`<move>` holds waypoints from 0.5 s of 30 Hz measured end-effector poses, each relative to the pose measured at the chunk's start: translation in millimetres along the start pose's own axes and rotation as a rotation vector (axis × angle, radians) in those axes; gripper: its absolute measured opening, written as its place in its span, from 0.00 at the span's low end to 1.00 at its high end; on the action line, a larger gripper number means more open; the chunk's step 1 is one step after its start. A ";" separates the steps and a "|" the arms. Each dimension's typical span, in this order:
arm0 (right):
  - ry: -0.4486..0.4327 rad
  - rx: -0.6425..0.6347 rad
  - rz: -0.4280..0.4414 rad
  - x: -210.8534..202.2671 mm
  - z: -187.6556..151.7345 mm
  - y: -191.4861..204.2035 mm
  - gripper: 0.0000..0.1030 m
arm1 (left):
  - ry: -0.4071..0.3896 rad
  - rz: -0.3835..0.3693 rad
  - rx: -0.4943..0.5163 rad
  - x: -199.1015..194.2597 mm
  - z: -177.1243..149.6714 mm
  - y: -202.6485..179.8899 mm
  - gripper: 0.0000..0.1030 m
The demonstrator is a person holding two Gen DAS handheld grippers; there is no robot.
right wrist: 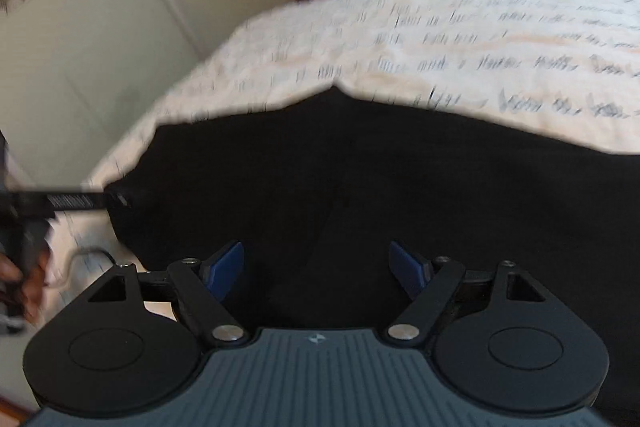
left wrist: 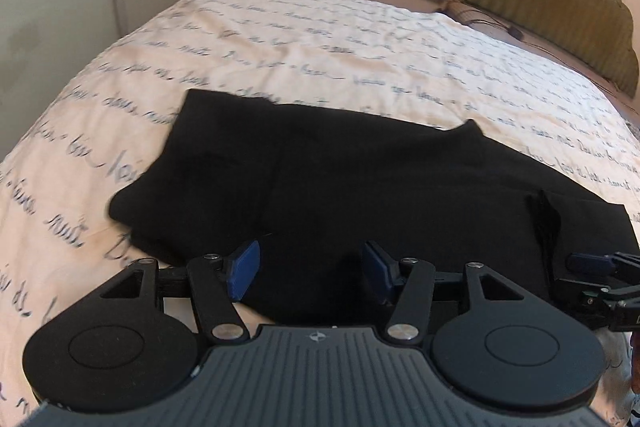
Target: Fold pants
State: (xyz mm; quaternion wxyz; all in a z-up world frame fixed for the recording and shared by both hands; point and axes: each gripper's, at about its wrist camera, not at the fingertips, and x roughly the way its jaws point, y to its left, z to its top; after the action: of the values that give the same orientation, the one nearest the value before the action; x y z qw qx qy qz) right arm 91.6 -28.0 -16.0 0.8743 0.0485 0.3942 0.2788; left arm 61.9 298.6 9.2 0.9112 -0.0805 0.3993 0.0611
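The script printed on the bedspread [right wrist: 460, 39] smeared into streaks in the right wrist view, unreadable, and the black pants [right wrist: 360, 195] ran off that picture's right edge with folds too dark to sort out. The other gripper [left wrist: 600, 275] poked in only partly at the left wrist view's right edge, its jaws impossible to judge. A hand [right wrist: 20, 275] at the left edge was a blur.

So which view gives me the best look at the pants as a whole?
The left wrist view: the black pants lie on the bedspread with their far edge and both ends visible. The right wrist view sits closer and blurred, so the pants run off the right edge.
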 end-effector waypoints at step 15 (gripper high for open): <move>0.024 -0.484 0.135 67.1 26.0 173.9 0.80 | -0.090 0.178 -0.247 -50.2 -48.9 107.6 0.65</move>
State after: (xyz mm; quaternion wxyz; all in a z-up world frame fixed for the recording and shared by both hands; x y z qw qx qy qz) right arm 67.9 156.9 10.3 0.8353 -0.1393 0.3223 0.4231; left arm -26.0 392.0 3.0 0.9023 -0.1536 0.3531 0.1936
